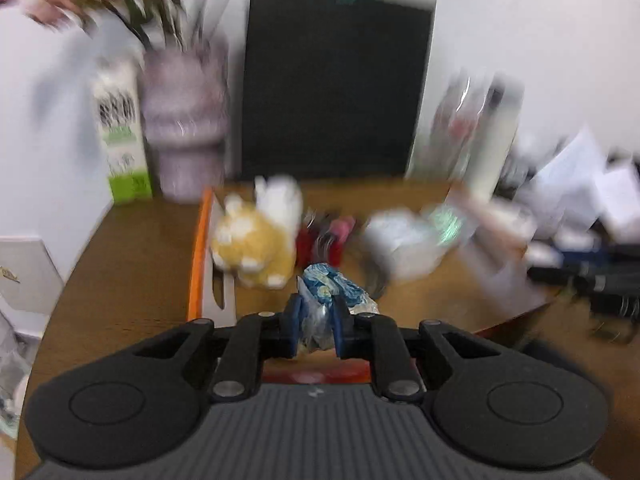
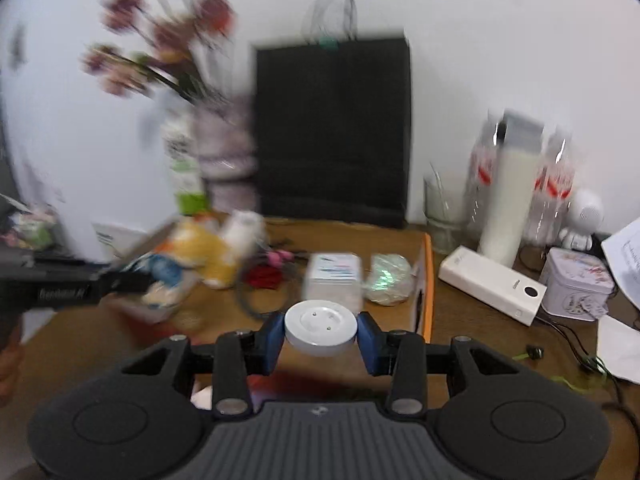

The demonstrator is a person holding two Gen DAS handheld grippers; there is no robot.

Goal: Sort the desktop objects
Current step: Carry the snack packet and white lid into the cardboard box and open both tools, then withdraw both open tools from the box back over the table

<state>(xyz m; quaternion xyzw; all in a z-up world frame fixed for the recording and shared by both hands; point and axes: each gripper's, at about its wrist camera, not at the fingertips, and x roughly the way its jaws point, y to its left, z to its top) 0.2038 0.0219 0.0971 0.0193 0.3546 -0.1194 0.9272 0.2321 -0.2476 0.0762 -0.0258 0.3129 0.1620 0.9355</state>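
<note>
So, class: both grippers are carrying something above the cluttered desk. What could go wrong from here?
The left gripper pinches a crinkly blue packet by one end only; it may slip. The right gripper grips a smooth white disc by its rounded rim, so it could pop out. The glass nearby could get knocked.

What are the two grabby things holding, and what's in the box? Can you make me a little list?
left hand-held gripper: shut on a crinkly blue-and-clear wrapper
right hand-held gripper: shut on a round white disc, held flat
box: cardboard tray with an orange edge on the brown desk
in the tray: yellow plush toy, small white box, shiny round packet
right of the tray: white power bank, patterned tin
behind: black paper bag
</note>
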